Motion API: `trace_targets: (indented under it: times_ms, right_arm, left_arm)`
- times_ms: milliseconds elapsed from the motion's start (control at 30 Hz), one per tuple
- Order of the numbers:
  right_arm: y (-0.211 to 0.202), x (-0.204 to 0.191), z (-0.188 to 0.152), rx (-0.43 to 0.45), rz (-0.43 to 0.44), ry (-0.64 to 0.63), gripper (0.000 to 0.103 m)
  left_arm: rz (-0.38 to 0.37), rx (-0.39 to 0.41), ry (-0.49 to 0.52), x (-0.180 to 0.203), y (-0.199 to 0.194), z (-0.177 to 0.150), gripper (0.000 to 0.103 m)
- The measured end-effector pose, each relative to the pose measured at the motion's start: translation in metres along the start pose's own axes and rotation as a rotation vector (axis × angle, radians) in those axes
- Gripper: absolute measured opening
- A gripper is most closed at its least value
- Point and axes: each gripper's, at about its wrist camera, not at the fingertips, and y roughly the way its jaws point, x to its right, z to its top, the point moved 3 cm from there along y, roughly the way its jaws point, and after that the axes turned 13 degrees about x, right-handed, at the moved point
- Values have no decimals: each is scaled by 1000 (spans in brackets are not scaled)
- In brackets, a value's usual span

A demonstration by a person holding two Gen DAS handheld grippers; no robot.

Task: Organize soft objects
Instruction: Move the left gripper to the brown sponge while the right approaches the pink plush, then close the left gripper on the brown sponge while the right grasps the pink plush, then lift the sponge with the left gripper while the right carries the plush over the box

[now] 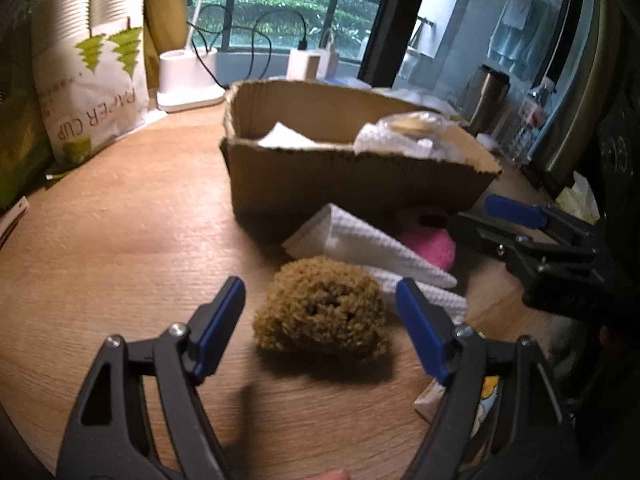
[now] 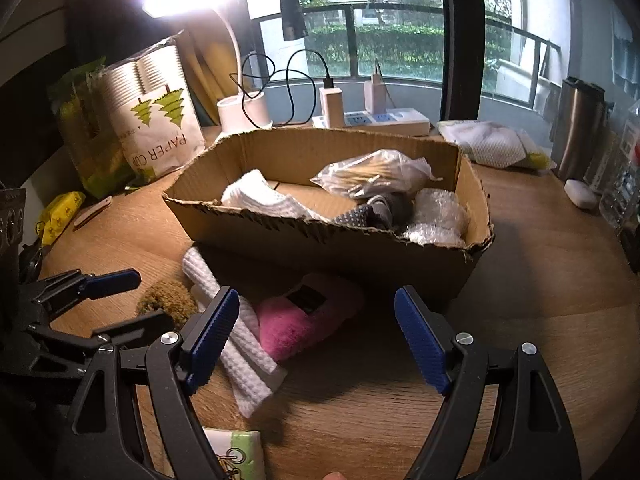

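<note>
The sponge is a tan, shaggy, rounded lump with a few dark pits on its upper face. It sits on the wooden counter, in front of the cardboard box and touching the near end of the white cloth. It is slightly wider than deep, its long axis running roughly across the left wrist view.

The left gripper hangs just above it with its jaws spread wide, one blue pad on either side of the sponge and neither one pressing it.

The white cloth is a waffle-weave roll lying slantwise, and a pink plush piece with a dark label lies against it, close under the box's front wall.

The right gripper is also open and empty, poised over the pink piece and the cloth.

The box holds another white cloth, a clear bag of sticks and bubble wrap.
</note>
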Motion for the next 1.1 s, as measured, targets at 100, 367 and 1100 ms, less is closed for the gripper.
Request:
trace_targets:
  times_ms: [100, 367, 1100]
  right_arm:
    - [4, 4, -3, -16, 5, 15, 83]
    - [22, 11, -7, -58, 7, 49, 70]
    - [23, 6, -9, -68, 79, 106, 42]
  left_arm:
    - [2, -24, 17, 3, 7, -4, 79]
    - [18, -58, 41, 2, 17, -9, 79]
    - [-16, -1, 85, 10, -3, -3, 60]
